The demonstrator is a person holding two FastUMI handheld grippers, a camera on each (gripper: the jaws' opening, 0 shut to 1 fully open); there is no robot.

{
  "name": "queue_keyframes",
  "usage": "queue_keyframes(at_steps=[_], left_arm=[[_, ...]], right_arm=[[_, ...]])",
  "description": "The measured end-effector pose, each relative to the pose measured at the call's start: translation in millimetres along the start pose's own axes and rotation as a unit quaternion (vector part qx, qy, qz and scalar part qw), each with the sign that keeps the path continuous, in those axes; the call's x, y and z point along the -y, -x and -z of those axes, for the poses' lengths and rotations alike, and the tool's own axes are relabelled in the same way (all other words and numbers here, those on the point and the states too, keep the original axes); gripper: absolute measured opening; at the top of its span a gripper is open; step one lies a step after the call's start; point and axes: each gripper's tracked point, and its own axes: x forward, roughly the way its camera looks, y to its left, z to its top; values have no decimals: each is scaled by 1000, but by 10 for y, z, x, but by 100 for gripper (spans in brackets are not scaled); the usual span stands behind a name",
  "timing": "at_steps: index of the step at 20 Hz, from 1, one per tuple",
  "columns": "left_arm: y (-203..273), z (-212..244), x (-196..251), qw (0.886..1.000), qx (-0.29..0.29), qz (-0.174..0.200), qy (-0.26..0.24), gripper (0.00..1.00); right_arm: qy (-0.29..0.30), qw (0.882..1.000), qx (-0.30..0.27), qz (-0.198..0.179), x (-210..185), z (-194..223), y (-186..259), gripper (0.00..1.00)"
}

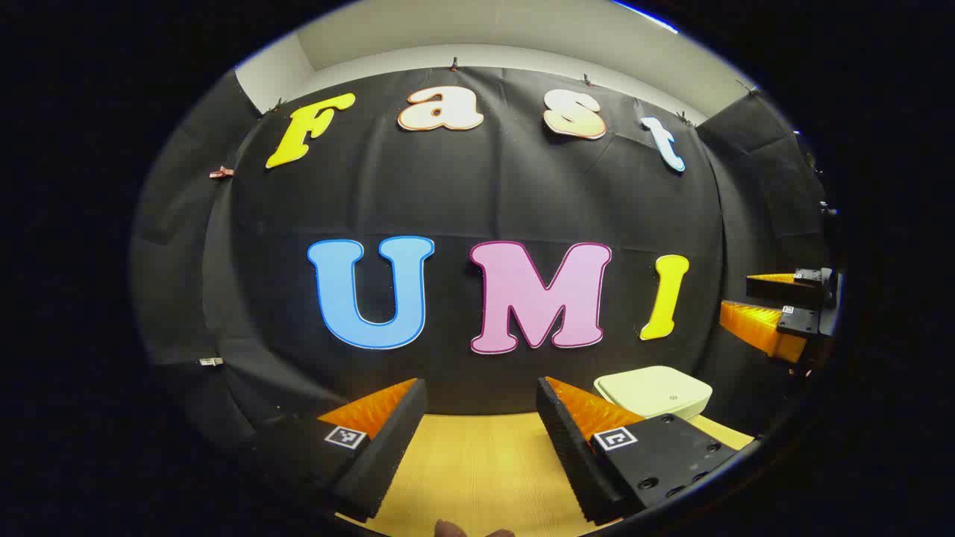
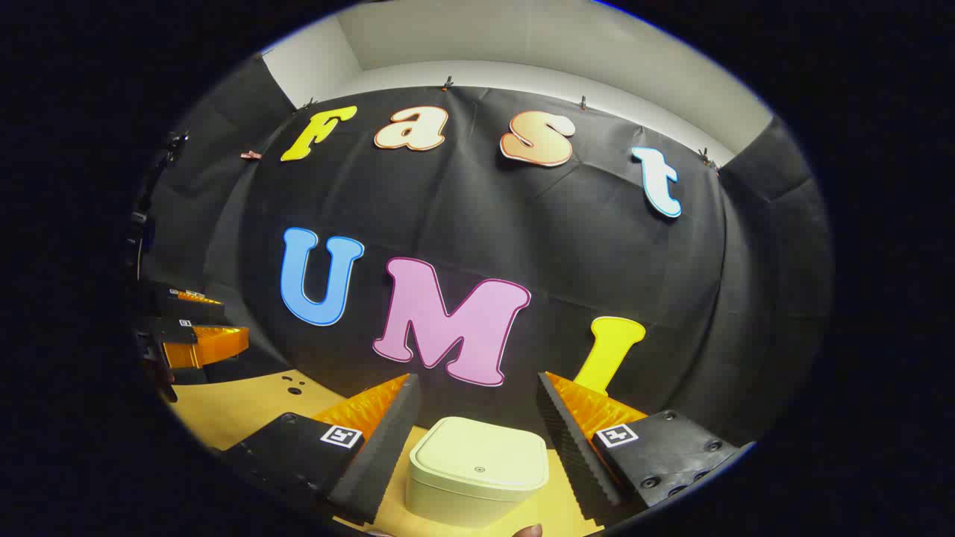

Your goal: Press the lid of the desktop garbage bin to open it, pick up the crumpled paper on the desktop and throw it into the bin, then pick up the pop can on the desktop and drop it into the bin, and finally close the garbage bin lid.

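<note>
Two grippers are held with jaws apart, and the shut garbage bin point(image 2: 477, 471) on the desktop point(image 2: 239, 406) is framed just ahead of the right gripper point(image 2: 477, 426), while the left gripper point(image 1: 481, 418) is pointed past it.

Open wooden table point(image 1: 477, 462) between the spread fingers of the left gripper point(image 1: 481, 418), nothing blocking. Closed garbage bin point(image 2: 477, 470) standing just ahead between the spread fingers of the right gripper point(image 2: 477, 410), blocking forward passage. Booth wall point(image 2: 522, 246) close behind.
</note>
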Motion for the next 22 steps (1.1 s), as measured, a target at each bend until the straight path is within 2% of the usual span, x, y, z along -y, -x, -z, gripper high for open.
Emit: queue_keyframes(at_steps=[9,20,21,22], left_arm=[[-107,-45,93,1000,-1,7,-7,95],[-167,-77,188,1000,-4,11,-13,95],[-165,-66,194,1000,-5,10,-12,95],[-163,-66,189,1000,-7,9,-12,95]], right_arm=[[-10,1000,1,-12,42,68,-83,98],[-8,1000,-10,-9,123,174,-88,96],[-6,1000,-15,-7,137,214,-79,92],[-3,1000,-21,-4,159,246,-89,73]])
